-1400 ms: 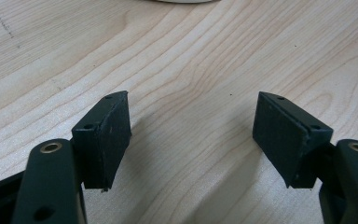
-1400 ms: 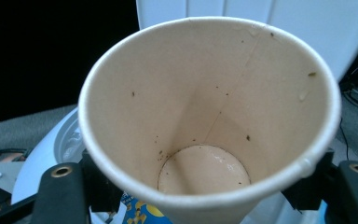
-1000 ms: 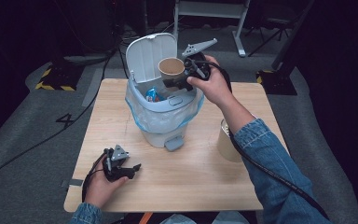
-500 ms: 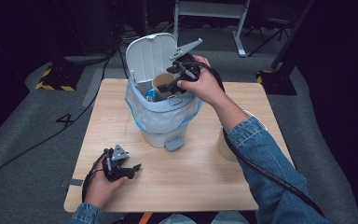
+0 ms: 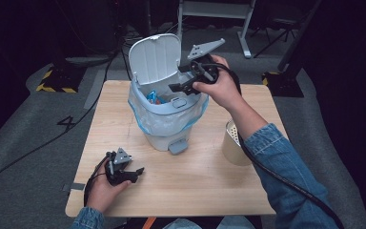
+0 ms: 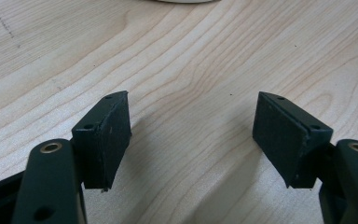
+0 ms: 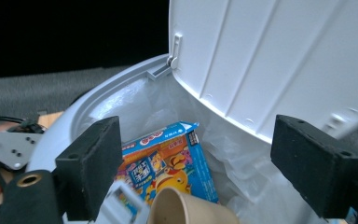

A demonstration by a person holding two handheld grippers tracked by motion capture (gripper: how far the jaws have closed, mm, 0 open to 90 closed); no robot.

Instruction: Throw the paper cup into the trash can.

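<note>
The paper cup lay inside the bin, at 6 o'clock of the blue carton. The right gripper hung above it, jaws just opened wide and empty. The left gripper rested wide on the table. The cup looked light and thin-walled, easily crushed; I judged a gentle pinch across its rim best.

Count of things on and around the table
One white pedal bin with lid up, holding one blue snack box and one brown paper cup; one more cup on one wooden table; two grippers, left and right
</note>
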